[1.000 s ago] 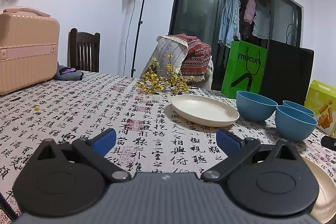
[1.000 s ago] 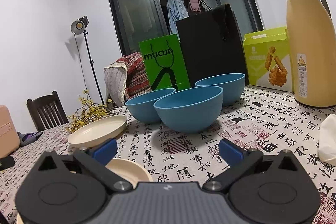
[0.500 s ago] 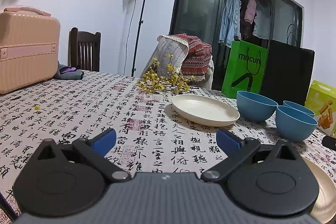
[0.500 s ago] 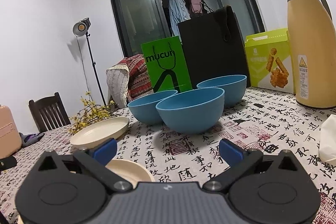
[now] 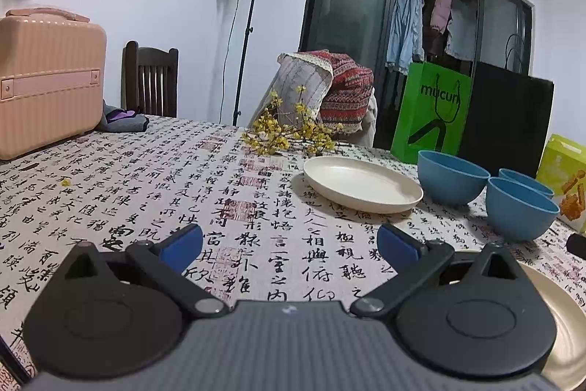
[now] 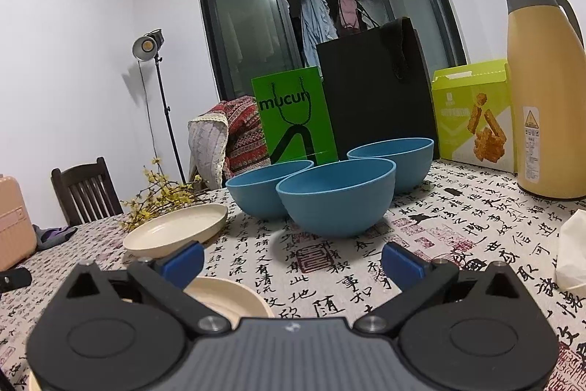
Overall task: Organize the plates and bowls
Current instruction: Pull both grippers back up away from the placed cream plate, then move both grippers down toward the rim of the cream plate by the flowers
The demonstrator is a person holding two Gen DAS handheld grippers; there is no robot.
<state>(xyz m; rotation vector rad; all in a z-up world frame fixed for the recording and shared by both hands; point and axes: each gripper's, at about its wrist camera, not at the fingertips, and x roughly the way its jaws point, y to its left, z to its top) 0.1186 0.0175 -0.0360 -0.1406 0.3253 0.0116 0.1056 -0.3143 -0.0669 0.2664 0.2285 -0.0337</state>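
Grippers idle: left gripper (image 5: 289, 240) and right gripper (image 6: 293, 257) both spread wide, empty, barely shifted over the past second. Plate (image 5: 360, 184) lies just left of three unstacked bowls (image 6: 337, 196); sorting likely not begun.

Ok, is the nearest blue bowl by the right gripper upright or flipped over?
Upright: the nearest blue bowl sits rim up on the tablecloth, its opening facing up.

At the upper right of the right wrist view we see a yellow thermos jug (image 6: 545, 90) beside a lime snack box (image 6: 472, 116). Left of them stand a black bag (image 6: 373, 94) and a green bag (image 6: 293, 120). At the left of the left wrist view we find a pink case (image 5: 47, 79) on the table (image 5: 146, 178).
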